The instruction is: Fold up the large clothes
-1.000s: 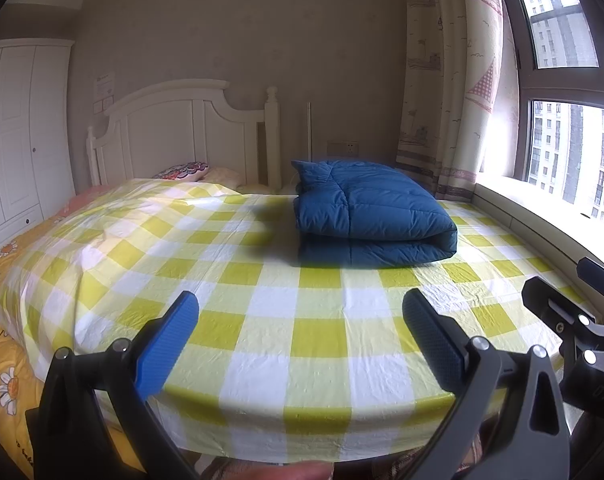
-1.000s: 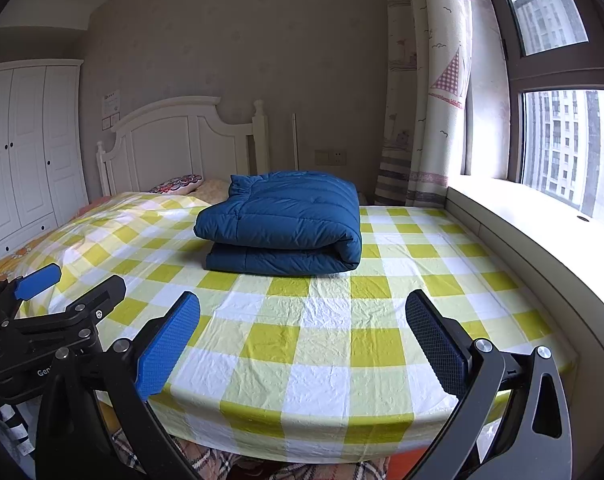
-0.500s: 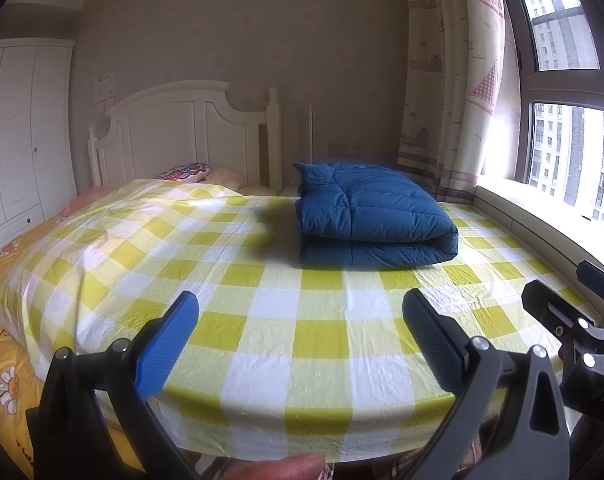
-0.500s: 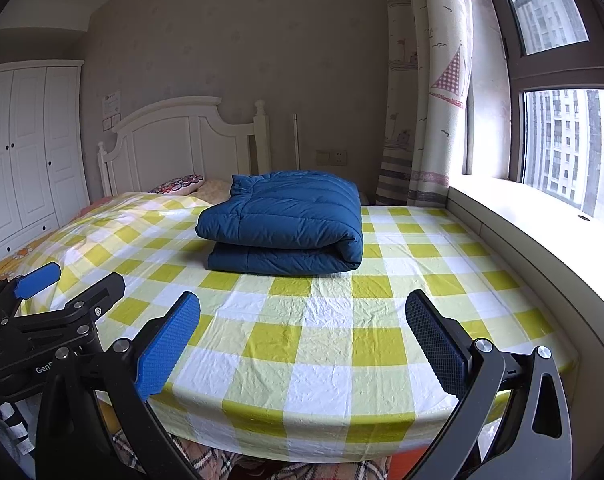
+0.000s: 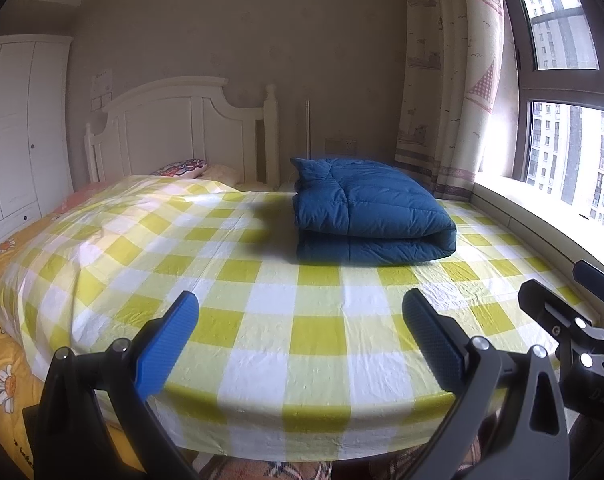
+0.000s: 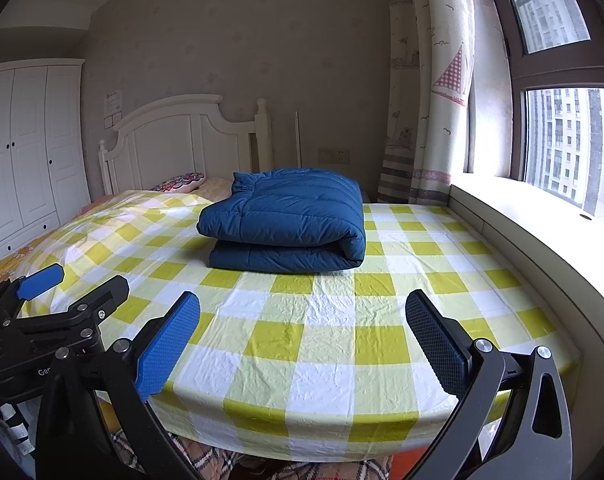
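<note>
On checked bed (image 6: 342,344), blue quilted coat (image 6: 285,220), folded

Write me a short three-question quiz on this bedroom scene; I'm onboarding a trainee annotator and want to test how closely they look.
1. True or false: the blue padded garment lies folded on the yellow checked sheet.
2. Which gripper is holding fabric? A) left gripper B) right gripper C) neither
3. Fill in: the patterned pillow lies near the white ____.

Key
1. True; it lies doubled over.
2. C; both are open and short of the garment.
3. headboard
</note>
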`<state>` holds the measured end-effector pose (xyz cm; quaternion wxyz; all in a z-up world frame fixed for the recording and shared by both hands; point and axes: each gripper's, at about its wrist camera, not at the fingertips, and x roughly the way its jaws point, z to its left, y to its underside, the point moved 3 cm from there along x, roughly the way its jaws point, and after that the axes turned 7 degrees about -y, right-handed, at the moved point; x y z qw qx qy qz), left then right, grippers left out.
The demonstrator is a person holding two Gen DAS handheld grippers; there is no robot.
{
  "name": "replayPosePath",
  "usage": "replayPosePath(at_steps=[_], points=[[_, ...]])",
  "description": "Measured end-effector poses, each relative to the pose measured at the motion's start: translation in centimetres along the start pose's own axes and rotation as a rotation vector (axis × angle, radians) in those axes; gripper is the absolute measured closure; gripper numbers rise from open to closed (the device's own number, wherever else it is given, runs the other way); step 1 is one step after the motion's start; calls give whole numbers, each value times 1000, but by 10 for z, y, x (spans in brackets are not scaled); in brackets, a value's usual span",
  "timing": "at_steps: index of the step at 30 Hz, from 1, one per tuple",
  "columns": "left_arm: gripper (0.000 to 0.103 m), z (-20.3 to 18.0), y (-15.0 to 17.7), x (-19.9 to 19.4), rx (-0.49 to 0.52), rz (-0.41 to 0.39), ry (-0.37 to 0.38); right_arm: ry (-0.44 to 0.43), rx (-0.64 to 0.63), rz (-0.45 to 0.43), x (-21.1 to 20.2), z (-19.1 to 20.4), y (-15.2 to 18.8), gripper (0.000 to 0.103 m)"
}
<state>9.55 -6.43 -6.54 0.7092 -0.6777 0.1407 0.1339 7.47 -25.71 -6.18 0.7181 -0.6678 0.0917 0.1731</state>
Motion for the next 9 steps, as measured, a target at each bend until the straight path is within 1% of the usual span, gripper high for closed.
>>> replayPosePath(at_steps=[2,6,9], points=[[2,-1,0,1,6,6,9,2,0,3,1,0,1,4],[2,1,2,7,-2,43,21,0,-2,6,1,0,2,4],[2,3,4,8,-7,50,17,0,-3,6,0,1,2,4]])
